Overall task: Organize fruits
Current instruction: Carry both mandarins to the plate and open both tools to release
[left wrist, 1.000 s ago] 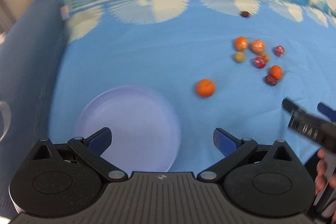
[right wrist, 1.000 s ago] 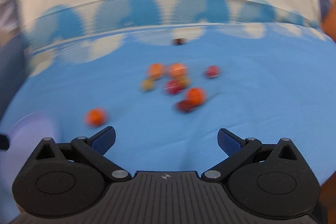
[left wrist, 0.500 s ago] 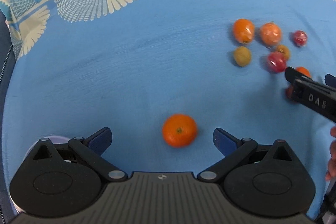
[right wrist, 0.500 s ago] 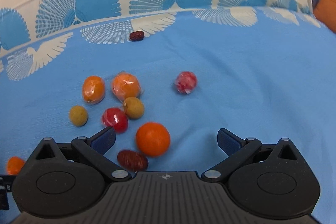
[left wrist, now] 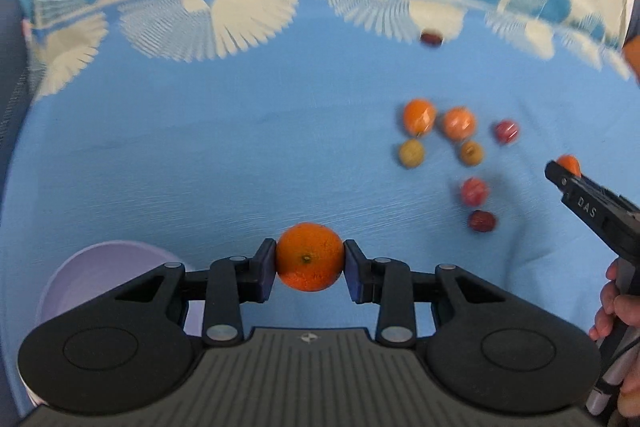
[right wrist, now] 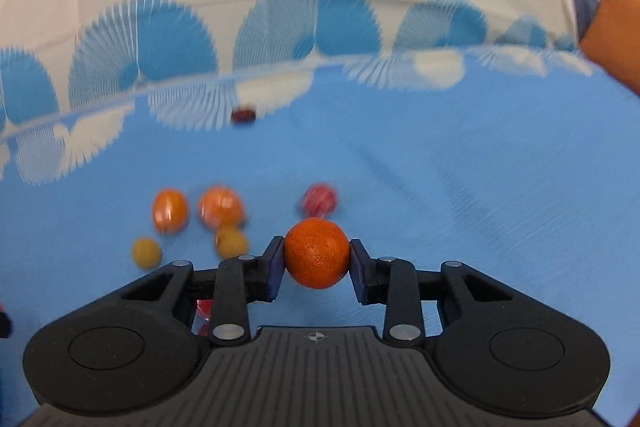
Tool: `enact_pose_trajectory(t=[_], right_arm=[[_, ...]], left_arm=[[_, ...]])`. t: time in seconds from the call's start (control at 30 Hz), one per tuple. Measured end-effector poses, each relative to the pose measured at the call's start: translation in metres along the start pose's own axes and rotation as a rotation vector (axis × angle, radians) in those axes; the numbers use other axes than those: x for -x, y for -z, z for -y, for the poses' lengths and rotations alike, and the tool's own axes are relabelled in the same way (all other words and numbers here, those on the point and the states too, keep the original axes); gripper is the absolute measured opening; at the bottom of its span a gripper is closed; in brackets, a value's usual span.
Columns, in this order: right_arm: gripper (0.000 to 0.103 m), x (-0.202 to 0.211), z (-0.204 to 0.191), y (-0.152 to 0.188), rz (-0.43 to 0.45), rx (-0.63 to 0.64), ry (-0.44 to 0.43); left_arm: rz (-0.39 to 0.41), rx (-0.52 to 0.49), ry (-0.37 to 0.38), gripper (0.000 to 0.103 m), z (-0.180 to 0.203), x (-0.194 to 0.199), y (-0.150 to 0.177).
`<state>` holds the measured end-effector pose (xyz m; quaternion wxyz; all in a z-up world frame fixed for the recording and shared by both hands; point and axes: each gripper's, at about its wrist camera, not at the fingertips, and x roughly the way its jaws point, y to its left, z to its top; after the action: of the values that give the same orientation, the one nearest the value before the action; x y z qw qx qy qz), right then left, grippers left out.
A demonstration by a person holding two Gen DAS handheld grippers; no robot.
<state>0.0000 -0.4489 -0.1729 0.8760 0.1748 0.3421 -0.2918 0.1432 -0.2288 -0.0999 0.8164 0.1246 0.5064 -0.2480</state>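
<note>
Left wrist: left gripper [left wrist: 309, 263] clamps a tangerine [left wrist: 309, 255]; right gripper [right wrist: 316, 261] clamps an orange [right wrist: 316, 253].

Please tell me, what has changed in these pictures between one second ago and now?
Both were open before; now the left hand-held gripper has shut on an orange that lay alone on the blue cloth, and the right hand-held gripper has shut on another orange from the fruit cluster. The remaining small fruits, the far dark fruit and the plate stayed in place.
</note>
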Motion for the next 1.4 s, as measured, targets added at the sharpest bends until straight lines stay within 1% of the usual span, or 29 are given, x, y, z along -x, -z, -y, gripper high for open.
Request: enact_pose_trajectory(t=[0.03, 0.13, 0.2, 0.23, 0.33, 0.53, 0.6, 0.7, 0.77, 0.87, 0.97, 1.17, 1.4], right_arm=[[0.035, 0.012, 0.003, -0.002, 0.014, 0.005, -0.005], [0.035, 0.058, 0.003, -0.002, 0.077, 0.079, -0.019], [0.035, 0.090, -0.001, 0.004, 0.090, 0.107, -0.071], [0.035, 0.105, -0.005, 0.009, 0.086, 0.117, -0.103], [0.035, 0.143, -0.023, 0.023, 0.060, 0.148, -0.206], [0.035, 0.201, -0.076, 0.053, -0.040, 0.184, -0.457], [0.035, 0.216, -0.096, 0.060, -0.046, 0.229, -0.506], [0.035, 0.236, -0.121, 0.068, -0.047, 0.303, -0.560], [0.035, 0.251, -0.132, 0.077, -0.052, 0.359, -0.592], [0.035, 0.270, -0.144, 0.089, -0.050, 0.431, -0.616], [0.035, 0.282, -0.154, 0.099, -0.048, 0.477, -0.615], [0.035, 0.291, -0.158, 0.100, -0.047, 0.495, -0.579], [0.035, 0.292, -0.170, 0.104, -0.052, 0.549, -0.571]], left_arm=[[0.013, 0.009, 0.009, 0.039, -0.002, 0.014, 0.003], [0.048, 0.036, 0.019, 0.039, -0.014, 0.057, 0.017], [0.069, 0.052, 0.006, 0.039, -0.021, 0.085, 0.031], [0.077, 0.055, -0.012, 0.039, -0.024, 0.096, 0.036], [0.090, 0.062, -0.102, 0.039, -0.036, 0.126, 0.061], [0.116, 0.114, -0.143, 0.039, -0.068, 0.177, 0.118], [0.127, 0.130, -0.171, 0.039, -0.076, 0.190, 0.138], [0.122, 0.162, -0.212, 0.039, -0.087, 0.202, 0.164], [0.114, 0.192, -0.212, 0.039, -0.095, 0.206, 0.182], [0.104, 0.233, -0.195, 0.039, -0.106, 0.208, 0.200], [0.112, 0.270, -0.167, 0.039, -0.114, 0.210, 0.210], [0.151, 0.266, -0.141, 0.039, -0.120, 0.216, 0.217], [0.174, 0.290, -0.118, 0.039, -0.129, 0.220, 0.223]])
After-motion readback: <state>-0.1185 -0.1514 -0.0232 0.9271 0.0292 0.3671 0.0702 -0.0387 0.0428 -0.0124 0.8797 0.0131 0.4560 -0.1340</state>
